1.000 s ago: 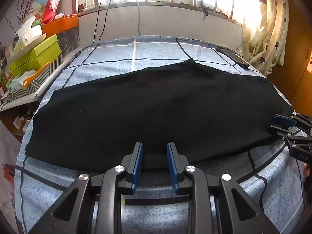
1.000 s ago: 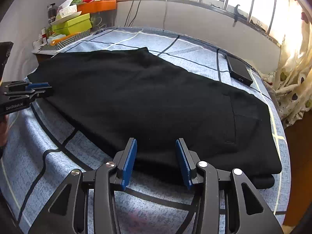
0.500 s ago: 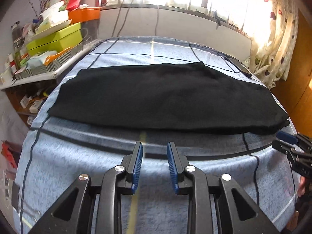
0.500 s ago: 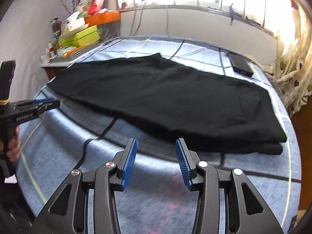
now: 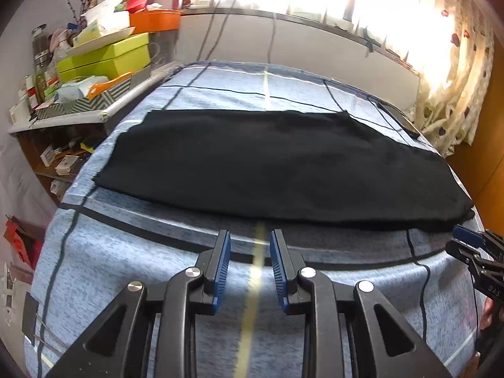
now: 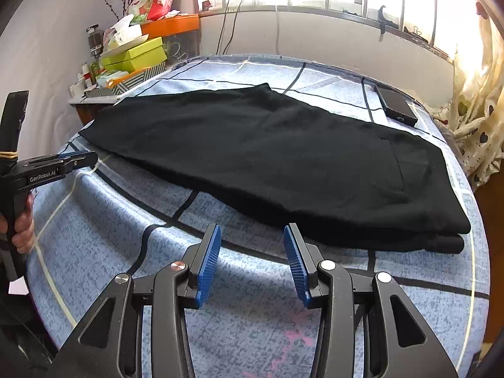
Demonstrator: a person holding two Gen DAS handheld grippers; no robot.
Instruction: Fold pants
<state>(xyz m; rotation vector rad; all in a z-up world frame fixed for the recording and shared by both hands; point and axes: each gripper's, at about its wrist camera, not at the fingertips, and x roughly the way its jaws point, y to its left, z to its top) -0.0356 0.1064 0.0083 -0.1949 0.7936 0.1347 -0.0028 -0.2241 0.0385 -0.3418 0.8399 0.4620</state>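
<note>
Black pants (image 5: 277, 163) lie flat on the blue checked bed, folded lengthwise, one leg on the other, waist at the right; they also show in the right wrist view (image 6: 283, 157). My left gripper (image 5: 250, 264) is open and empty, held back over the bed's near edge, clear of the pants. My right gripper (image 6: 252, 258) is open and empty, short of the pants' near edge. Each gripper shows in the other's view: the right one (image 5: 472, 245) at the right edge, the left one (image 6: 72, 162) at the left edge.
A black phone (image 6: 395, 105) lies on the bed at the far right. A cluttered shelf with green boxes (image 5: 104, 60) and an orange tray stands left of the bed. A window wall is behind, a curtain (image 5: 453, 94) at the right.
Both grippers have drawn back from the pants toward the bed's near edge. One second ago their fingertips were at the pants' near edge. The pants lie still.
</note>
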